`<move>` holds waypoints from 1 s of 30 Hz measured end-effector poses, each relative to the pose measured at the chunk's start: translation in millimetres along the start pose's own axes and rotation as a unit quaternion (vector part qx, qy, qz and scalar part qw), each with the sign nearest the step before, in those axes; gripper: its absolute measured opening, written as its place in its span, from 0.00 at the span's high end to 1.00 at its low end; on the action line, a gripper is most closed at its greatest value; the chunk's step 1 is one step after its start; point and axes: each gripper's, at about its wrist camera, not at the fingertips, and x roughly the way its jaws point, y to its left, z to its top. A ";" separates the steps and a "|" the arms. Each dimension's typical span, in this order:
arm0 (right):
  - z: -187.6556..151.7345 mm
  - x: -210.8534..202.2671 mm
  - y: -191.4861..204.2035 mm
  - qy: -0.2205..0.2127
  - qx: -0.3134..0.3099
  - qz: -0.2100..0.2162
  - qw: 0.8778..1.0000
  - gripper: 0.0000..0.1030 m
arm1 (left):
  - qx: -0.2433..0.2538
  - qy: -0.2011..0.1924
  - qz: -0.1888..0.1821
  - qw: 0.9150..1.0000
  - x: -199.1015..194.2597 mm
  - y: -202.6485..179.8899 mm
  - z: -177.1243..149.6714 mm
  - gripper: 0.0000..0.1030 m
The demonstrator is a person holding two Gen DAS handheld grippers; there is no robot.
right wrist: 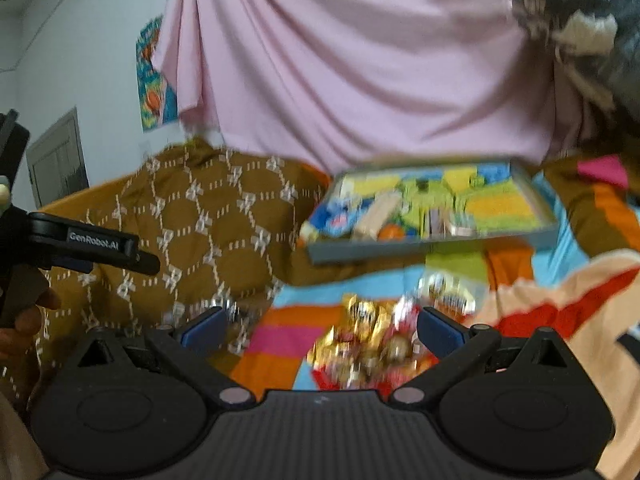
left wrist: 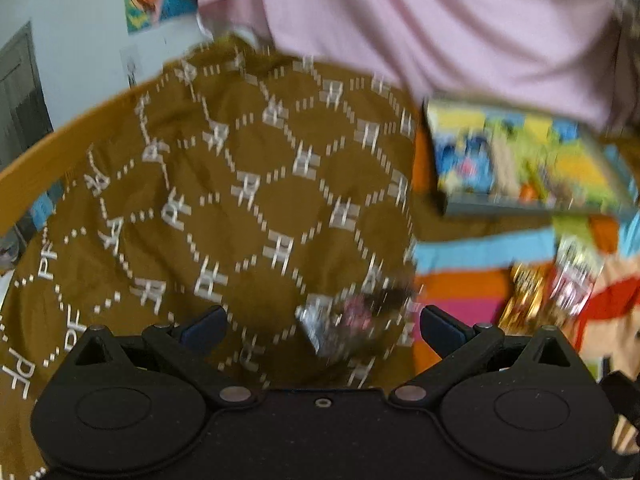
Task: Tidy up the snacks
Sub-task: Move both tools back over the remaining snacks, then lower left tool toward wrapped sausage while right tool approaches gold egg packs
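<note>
Reaching for loose snacks appears to be the step in hand, with nothing yet gripped. The left gripper [left wrist: 322, 326] is spread wide over a silvery wrapped snack [left wrist: 340, 326] on the brown patterned cloth [left wrist: 248, 184]; its fingers [left wrist: 204, 326] touch nothing. The right gripper [right wrist: 320, 330] is likewise held wide above a heap of gold and red wrappers [right wrist: 368, 348] on the striped bedcover [right wrist: 276, 340]. Lowering and closing is called for next. Farther back, a grey tray [right wrist: 432, 250] already filled with packets is seen.

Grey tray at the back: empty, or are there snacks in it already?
Not empty. The grey tray holds a jumble of colourful packets across its floor; blur hides how many and what kind.
</note>
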 end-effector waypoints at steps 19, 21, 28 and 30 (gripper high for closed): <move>-39.7 37.6 -10.3 0.131 0.059 0.004 0.990 0.00 | 0.086 0.100 -0.032 0.991 70.8 -21.7 2.7 0.01; -41.1 40.3 -10.4 0.126 0.051 0.000 0.991 0.00 | 0.085 0.101 -0.034 0.991 78.6 -21.2 4.8 0.01; -44.0 54.6 -17.4 0.105 0.070 -0.010 0.992 0.00 | 0.082 0.078 -0.042 0.993 88.2 -23.8 12.0 0.01; -45.6 57.7 -20.2 0.099 0.075 -0.016 0.992 0.00 | 0.086 0.077 -0.043 0.992 92.4 -26.6 13.3 0.01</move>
